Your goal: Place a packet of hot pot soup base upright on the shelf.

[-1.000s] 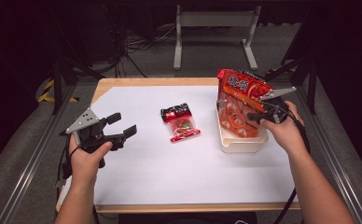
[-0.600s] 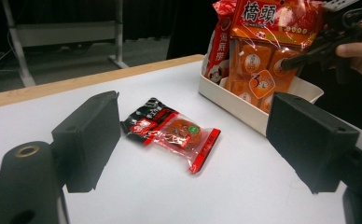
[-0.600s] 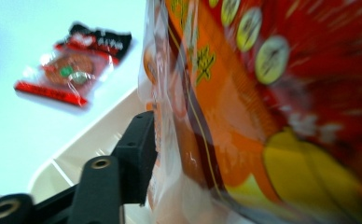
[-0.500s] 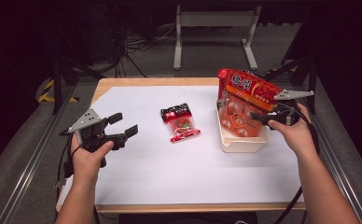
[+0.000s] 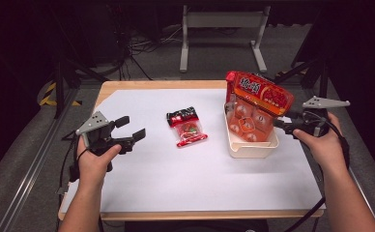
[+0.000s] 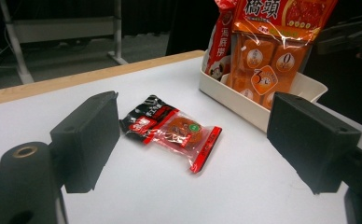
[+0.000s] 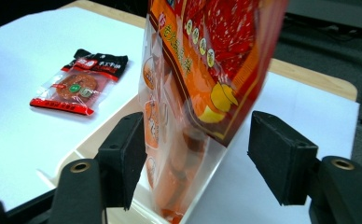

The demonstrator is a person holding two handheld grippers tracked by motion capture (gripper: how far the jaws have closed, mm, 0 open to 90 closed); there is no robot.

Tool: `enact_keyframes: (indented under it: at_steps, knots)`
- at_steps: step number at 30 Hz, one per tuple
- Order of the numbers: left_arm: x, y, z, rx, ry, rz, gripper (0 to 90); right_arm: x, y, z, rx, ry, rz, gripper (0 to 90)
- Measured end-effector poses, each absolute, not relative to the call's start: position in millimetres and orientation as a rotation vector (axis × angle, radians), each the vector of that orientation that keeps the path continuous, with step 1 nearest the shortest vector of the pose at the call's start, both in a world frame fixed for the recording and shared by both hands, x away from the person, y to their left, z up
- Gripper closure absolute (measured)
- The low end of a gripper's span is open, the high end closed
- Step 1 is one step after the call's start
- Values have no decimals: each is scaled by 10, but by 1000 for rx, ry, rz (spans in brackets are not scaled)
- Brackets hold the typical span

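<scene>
My right gripper (image 5: pixel 281 124) sits at the right side of the white tray (image 5: pixel 251 150), jaws spread wide — the orange snack bag (image 5: pixel 257 104) stands upright in that tray. In the right gripper view the bag rises between the two jaws, its left face close to the left jaw and clear space on the other side, so I'm gripping nothing.

My left gripper (image 5: pixel 131 131) hovers over the white table sheet (image 5: pixel 195 179) at the left, jaws also wide apart and empty. Through the left gripper view I see the small red snack packet (image 6: pixel 172 130) lying flat on the sheet between the jaws but farther off — it is well apart from the gripper, and near the tray without touching it.
</scene>
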State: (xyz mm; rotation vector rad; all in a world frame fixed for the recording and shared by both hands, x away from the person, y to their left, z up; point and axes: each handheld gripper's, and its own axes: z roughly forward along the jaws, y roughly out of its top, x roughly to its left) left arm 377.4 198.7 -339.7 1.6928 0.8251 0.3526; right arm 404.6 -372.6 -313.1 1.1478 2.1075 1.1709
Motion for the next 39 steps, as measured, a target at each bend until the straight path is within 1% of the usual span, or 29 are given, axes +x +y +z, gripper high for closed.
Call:
enact_keyframes:
  at_steps: [5, 9, 12, 15, 18, 24, 28, 39]
  knots:
    - [3823, 1932, -3422, 1710, 834, 352, 166, 3847, -3774, -3048, 1129, 2075, 1198, 372]
    - [3874, 1875, -3453, 1725, 835, 366, 153, 3691, -3696, -2998, 1069, 2092, 1249, 382]
    - [3891, 1848, -3465, 1737, 835, 362, 155, 3611, -3609, -2993, 1016, 2116, 1287, 399]
    - [3924, 1786, -3499, 1740, 849, 381, 157, 3556, -3522, -3008, 970, 2141, 1313, 435]
    - [3958, 1741, -3534, 1759, 855, 365, 157, 3530, -3472, -3017, 952, 2154, 1331, 454]
    - [4083, 1648, -3640, 1771, 874, 335, 135, 3482, -3324, -3051, 886, 2189, 1372, 439]
    - [4187, 1557, -3729, 1795, 883, 347, 125, 3477, -3231, -3106, 855, 2203, 1393, 425]
    - [4454, 1394, -3921, 1780, 908, 339, 172, 3483, -3104, -3198, 819, 2230, 1403, 402]
